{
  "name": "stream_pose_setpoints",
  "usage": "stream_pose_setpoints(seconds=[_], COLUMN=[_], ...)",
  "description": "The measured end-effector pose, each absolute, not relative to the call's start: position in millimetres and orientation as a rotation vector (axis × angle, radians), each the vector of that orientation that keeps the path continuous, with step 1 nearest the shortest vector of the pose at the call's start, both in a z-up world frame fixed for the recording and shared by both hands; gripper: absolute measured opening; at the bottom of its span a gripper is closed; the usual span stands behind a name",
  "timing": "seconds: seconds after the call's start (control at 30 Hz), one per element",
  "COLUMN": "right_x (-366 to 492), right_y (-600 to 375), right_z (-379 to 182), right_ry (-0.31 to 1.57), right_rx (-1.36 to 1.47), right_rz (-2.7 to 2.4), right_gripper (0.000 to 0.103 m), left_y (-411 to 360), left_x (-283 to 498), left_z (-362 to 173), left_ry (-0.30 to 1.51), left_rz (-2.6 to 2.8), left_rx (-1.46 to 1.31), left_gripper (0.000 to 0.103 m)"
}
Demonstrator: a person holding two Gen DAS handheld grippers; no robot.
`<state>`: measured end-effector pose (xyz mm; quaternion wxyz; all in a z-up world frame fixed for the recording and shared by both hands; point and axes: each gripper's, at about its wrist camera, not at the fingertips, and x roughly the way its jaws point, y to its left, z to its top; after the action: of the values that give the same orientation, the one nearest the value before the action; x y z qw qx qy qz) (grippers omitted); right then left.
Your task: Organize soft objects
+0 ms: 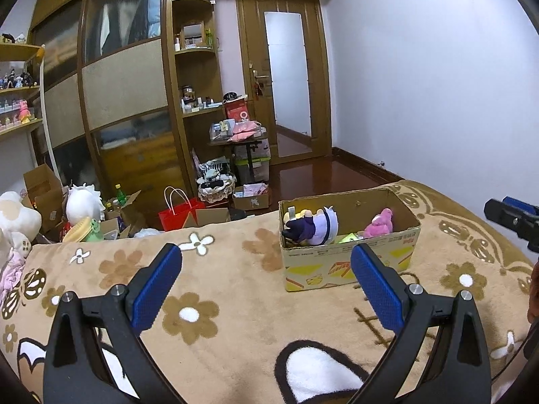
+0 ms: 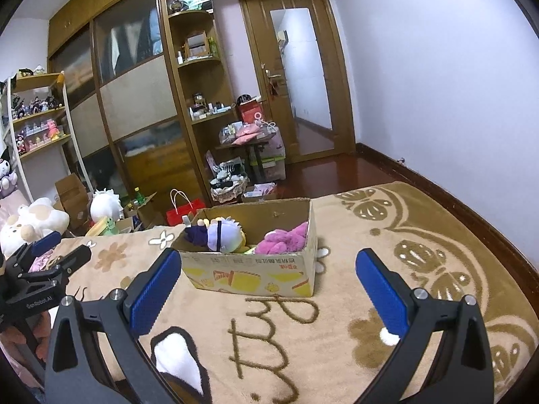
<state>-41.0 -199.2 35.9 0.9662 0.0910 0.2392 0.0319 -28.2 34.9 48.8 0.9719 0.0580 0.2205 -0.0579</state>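
you are holding your left gripper [image 1: 266,262] and right gripper [image 2: 266,269] spread wide and empty above the blanket [image 1: 229,269], the cardboard box [image 2: 249,269] of plush toys [image 2: 224,232] sitting just ahead of both.

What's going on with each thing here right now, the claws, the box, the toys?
Left claw: open, empty, above the blanket.
Right claw: open, empty.
Cardboard box: upright on the blanket, top open.
Purple and white doll: lying inside the box.
Pink plush: inside the box.
Door: closed.
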Motion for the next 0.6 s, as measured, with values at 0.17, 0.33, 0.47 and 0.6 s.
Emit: stream_pose_setpoints(seconds=[0.17,0.33,0.47,0.6], right_x=[-35,-31,-32,-32], right_y=[-195,-189,-185,-182], right_z=[28,23,21,19], right_ry=[0.507,0.522,0.526,0.531], right_rx=[0.17,0.141,0.125,0.117], right_rz=[0.062,0.064,0.065,0.074], right_gripper=[0.103,0.103,0.103,0.103], left_y=[36,35,34,33], left_x=[-19,-16,-16,-17], left_z=[41,37,35,32], left_ry=[0.465,0.478,0.477,0.476], left_rz=[-0.122,-0.128,-0.129,-0.13], left_rx=[0.119,0.119,0.124,0.138], left_gripper=[0.1,0.1,0.1,0.1])
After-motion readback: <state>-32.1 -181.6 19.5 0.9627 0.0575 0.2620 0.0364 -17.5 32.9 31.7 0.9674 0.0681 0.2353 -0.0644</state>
